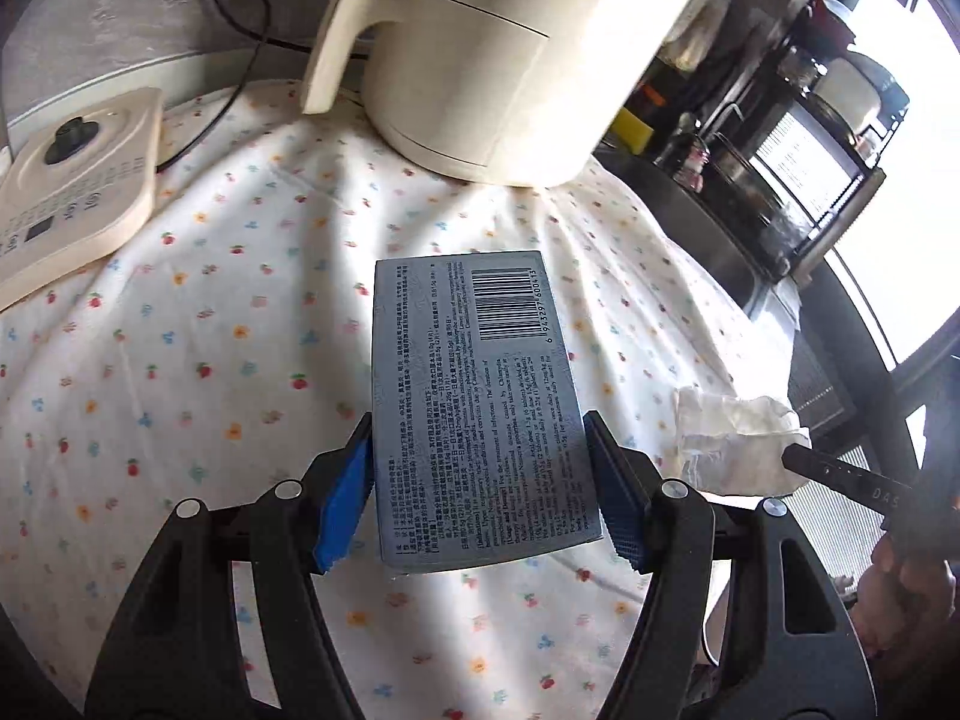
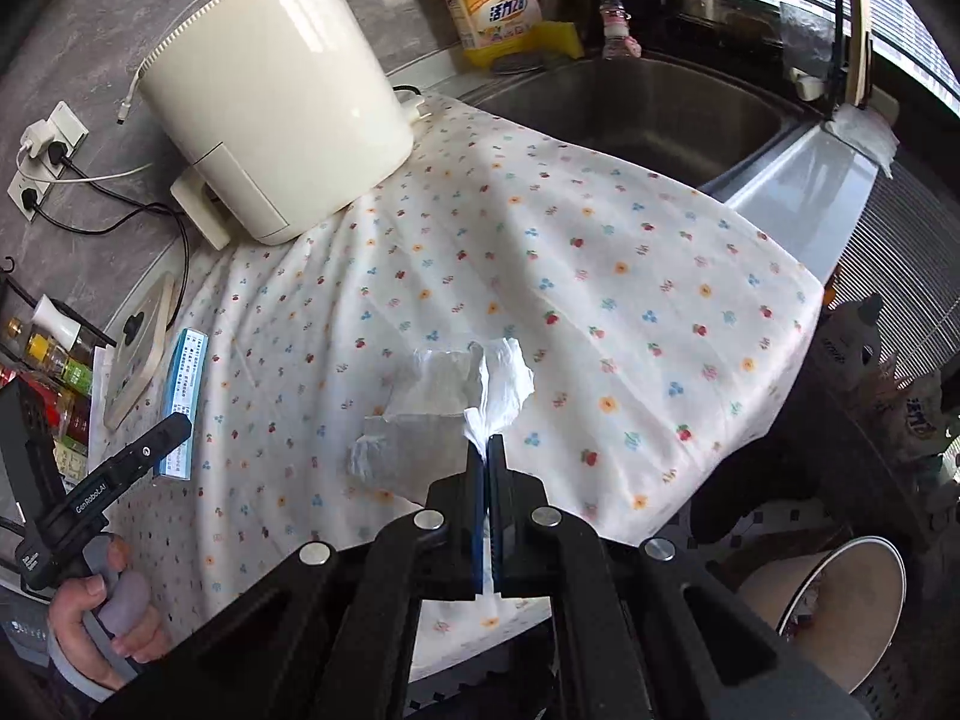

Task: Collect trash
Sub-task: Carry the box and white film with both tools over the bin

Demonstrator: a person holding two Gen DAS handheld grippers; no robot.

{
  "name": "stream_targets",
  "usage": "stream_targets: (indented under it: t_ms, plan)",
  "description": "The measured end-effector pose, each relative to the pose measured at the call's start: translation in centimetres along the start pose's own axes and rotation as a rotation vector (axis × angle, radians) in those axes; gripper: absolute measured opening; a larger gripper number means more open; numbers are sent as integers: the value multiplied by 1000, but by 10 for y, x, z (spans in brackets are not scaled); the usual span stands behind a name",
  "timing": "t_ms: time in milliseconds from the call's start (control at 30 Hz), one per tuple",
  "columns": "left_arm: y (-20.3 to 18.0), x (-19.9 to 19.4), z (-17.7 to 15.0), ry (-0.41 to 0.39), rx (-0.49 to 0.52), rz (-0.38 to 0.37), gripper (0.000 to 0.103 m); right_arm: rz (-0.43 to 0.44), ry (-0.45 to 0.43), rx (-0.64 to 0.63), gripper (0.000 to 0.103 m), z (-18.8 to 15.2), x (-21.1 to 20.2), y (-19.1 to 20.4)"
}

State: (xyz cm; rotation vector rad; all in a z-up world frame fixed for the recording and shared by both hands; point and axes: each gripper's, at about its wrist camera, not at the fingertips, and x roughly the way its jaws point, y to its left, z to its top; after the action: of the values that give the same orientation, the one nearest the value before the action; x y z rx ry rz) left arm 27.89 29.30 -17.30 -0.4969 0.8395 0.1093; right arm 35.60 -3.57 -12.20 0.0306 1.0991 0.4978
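My left gripper (image 1: 480, 450) is shut on a grey-blue medicine box (image 1: 477, 396) with a barcode, held just above the flowered cloth (image 1: 210, 360). The same box (image 2: 185, 402) shows edge-on at the left of the right wrist view, between the left gripper's fingers (image 2: 162, 435). My right gripper (image 2: 487, 441) is shut on a corner of a crumpled white tissue (image 2: 456, 396), which hangs over the cloth (image 2: 600, 276). The tissue (image 1: 735, 441) also shows at the right of the left wrist view, with the right gripper's finger (image 1: 840, 474) at it.
A cream air fryer (image 2: 270, 96) stands at the back of the cloth. A cream scale-like base (image 1: 72, 180) lies at the left. A steel sink (image 2: 630, 108) and yellow detergent bottle (image 2: 489, 0) are behind. A white bin (image 2: 840, 606) stands on the floor at lower right.
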Motion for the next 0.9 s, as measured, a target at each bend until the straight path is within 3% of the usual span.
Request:
stream_targets:
  t_ms: [467, 700, 900]
  plan:
    - [-122, 52, -22, 117, 197, -193, 67, -174, -43, 256, 2, -64, -68, -129]
    - [-184, 66, -43, 143, 257, -218, 67, -202, -31, 330, 3, -95, -85, -194]
    - [-231, 67, -72, 146, 261, -188, 67, -206, 17, 360, 3, -121, -83, -260]
